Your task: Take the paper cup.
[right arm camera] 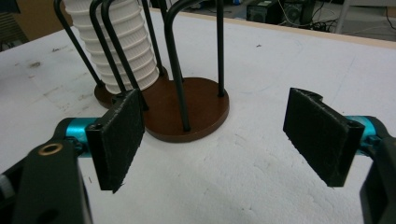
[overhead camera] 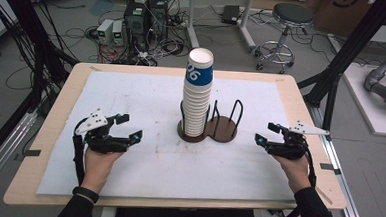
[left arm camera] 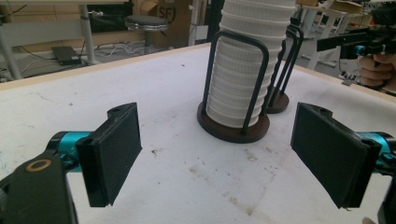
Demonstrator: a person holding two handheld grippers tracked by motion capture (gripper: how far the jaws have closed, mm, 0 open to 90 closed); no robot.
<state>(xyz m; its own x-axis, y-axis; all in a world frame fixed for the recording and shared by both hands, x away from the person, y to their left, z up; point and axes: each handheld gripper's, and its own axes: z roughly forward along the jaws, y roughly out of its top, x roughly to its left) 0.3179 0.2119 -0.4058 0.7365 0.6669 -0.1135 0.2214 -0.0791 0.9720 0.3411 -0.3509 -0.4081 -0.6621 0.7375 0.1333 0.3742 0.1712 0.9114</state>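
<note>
Tall stack of white paper cups point(overhead camera: 197, 96) upright in left bay of brown two-ring cup holder point(overhead camera: 223, 128) at mat centre, left gripper point(overhead camera: 128, 127) spread, empty, well left of it, right gripper point(overhead camera: 266, 134) spread, empty, well right.

Past the wooden table point(overhead camera: 305, 119) with its white mat point(overhead camera: 131, 95) we see a round black stool point(overhead camera: 292, 14), computer towers point(overhead camera: 144, 17) amid tangled cables and cardboard boxes point(overhead camera: 336, 11).
</note>
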